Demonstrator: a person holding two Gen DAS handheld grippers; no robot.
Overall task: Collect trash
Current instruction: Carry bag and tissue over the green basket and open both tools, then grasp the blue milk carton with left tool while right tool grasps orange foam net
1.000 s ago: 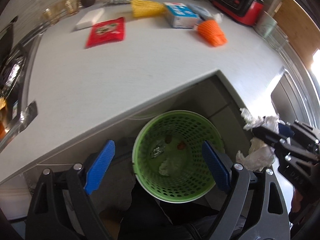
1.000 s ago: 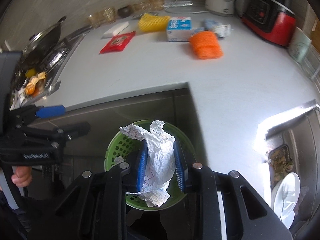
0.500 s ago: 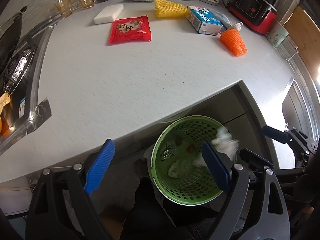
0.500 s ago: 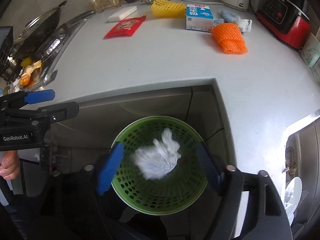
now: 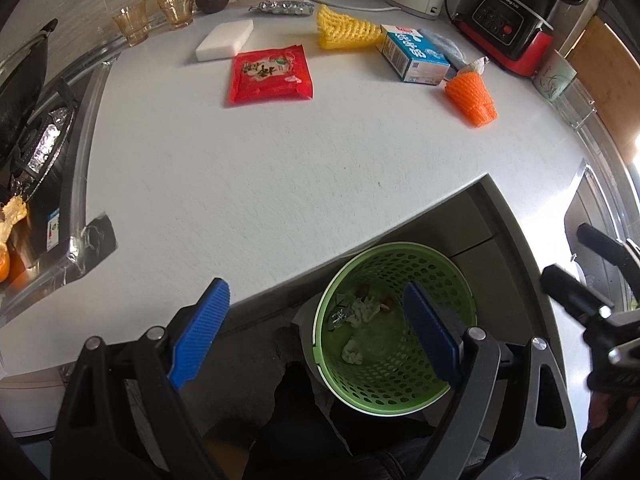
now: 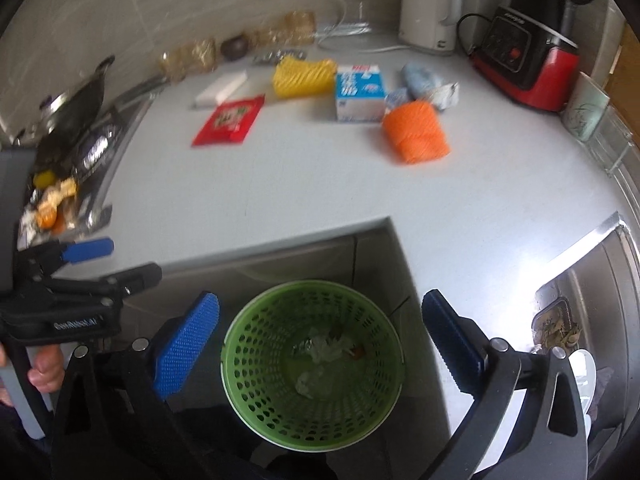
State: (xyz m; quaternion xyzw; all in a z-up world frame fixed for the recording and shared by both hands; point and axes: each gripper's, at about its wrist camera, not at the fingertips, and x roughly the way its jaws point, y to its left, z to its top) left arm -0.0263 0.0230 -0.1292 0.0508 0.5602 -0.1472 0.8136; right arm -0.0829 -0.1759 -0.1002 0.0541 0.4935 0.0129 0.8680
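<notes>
Right claw (image 6: pixel 320 346) directly above green bin (image 6: pixel 312 364); jaws have just been opening, now spread wide, nothing between them. Crumpled paper (image 6: pixel 326 346) lies at bin bottom with a foil scrap and small bits. Left claw (image 5: pixel 316 336) also wide open, empty, over the bin's left rim and the surface (image 5: pixel 280 184) edge.

Bin sits on the floor in the surface's inner corner, below it. Trash on the surface, well apart from both claws: red packet (image 5: pixel 270 74), yellow net (image 5: pixel 346 32), carton (image 5: pixel 414 54), orange net (image 5: pixel 472 96), white block (image 5: pixel 225 40). Nothing between claws and bin mouth.
</notes>
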